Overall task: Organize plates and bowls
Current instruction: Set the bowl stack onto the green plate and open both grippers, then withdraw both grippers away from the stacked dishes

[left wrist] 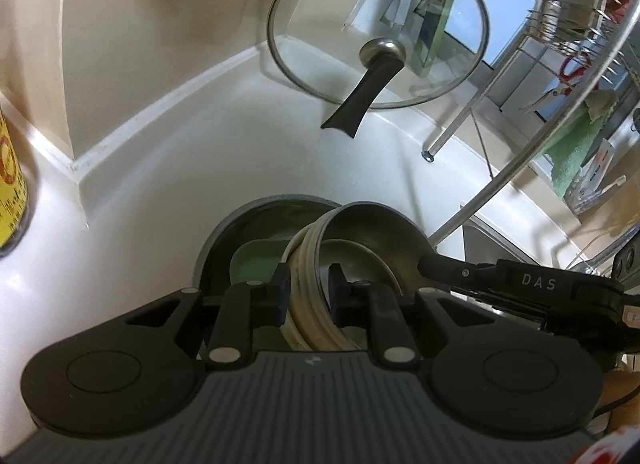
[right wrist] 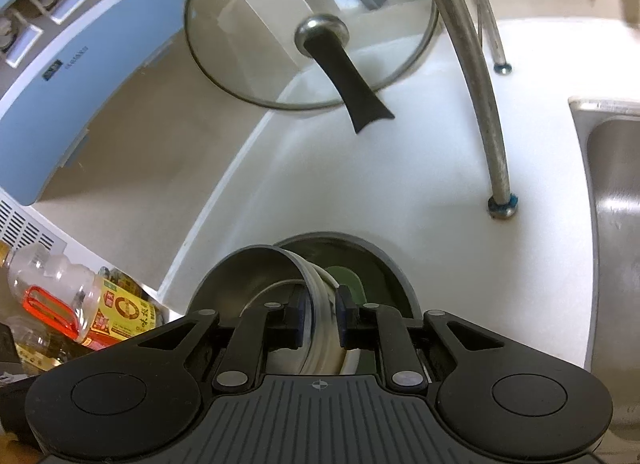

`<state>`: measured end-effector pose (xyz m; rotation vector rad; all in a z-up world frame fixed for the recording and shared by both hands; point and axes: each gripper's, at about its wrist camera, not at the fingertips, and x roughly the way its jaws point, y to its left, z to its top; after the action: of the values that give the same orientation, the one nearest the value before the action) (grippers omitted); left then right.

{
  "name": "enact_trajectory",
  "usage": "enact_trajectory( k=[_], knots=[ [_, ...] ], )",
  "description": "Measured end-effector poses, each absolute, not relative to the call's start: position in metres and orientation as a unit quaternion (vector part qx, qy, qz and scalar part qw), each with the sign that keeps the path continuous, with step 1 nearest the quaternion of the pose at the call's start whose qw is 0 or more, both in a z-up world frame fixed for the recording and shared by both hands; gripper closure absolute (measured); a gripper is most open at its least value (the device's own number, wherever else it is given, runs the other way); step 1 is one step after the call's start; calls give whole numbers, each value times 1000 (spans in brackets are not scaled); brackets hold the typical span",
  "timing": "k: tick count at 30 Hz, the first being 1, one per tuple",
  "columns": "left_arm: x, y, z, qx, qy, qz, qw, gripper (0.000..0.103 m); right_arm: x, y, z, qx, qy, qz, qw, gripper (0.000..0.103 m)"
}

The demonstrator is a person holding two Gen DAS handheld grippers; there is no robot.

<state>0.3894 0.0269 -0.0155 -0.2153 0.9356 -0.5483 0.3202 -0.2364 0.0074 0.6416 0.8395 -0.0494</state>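
Both our grippers meet on one stack of bowls (left wrist: 316, 304): our left gripper (left wrist: 308, 296) pinches its cream rims narrowly, while our right gripper (right wrist: 320, 318) straddles the far rim, jaws narrow, contact unclear. We hold the stack tilted over a grey pot (left wrist: 256, 215) on the white counter (left wrist: 200, 167).
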Motion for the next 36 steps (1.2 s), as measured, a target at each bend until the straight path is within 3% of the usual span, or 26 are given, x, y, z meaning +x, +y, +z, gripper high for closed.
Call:
enact_trajectory(
  k=[2,5,13,22,36],
  knots=[
    [383,31,-11,-97,432,-264,857,85,315,-233,11,300,390,-24,870,61],
    [370,37,-3,-78,406,-262,872,81,304,-227,19,284,367,-24,886,54],
    [323,49,2,-1,364,-234,902,77,257,-195,27,215,352,-30,910,50],
    [272,59,-7,-6,388,-209,898,77,217,-158,11,132,392,-41,910,50],
    [191,46,-10,-30,411,-132,901,77,172,-172,9,132,415,42,899,50]
  ],
)
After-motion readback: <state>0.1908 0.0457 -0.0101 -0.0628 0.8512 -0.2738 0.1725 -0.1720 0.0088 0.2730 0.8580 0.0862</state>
